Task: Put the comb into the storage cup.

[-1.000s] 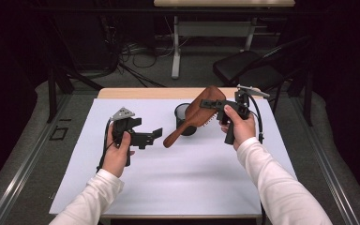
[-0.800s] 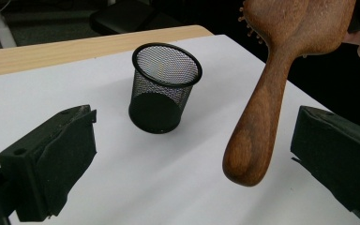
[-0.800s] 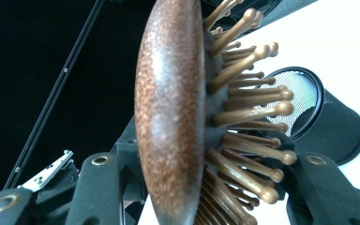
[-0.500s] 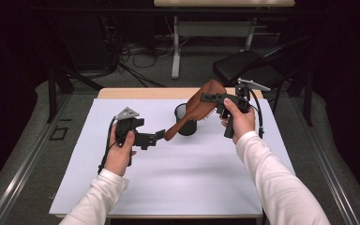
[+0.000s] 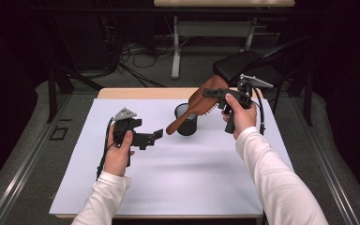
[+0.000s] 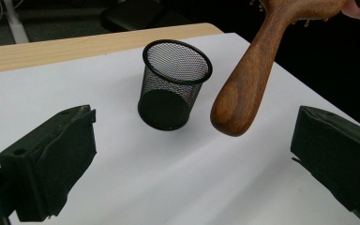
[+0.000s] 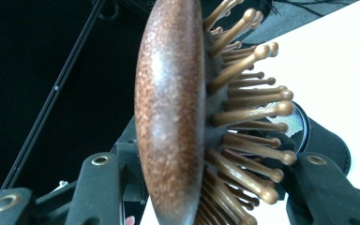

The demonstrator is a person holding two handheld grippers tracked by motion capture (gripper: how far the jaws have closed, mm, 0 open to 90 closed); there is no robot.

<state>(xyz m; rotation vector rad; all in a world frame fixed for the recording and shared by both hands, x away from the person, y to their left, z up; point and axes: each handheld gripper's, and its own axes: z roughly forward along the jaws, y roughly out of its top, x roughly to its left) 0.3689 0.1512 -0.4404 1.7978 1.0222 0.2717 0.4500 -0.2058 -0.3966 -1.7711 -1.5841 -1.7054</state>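
The right gripper (image 5: 214,92) clamps the head of a wooden hairbrush (image 5: 194,107), one jaw on its back, the other among the bristles (image 7: 243,117). The handle slopes down away from it, ending just beside a black mesh cup (image 5: 186,119). The left gripper (image 5: 157,135) stands wide and empty, level over the white table (image 5: 187,178), with cup and handle tip ahead of its jaws.

Wooden hairbrush (image 5: 194,108) tipped from flat to steeply slanted in the right gripper (image 5: 214,93), handle end lowered beside the mesh pencil cup (image 5: 186,119), brush head raised higher.
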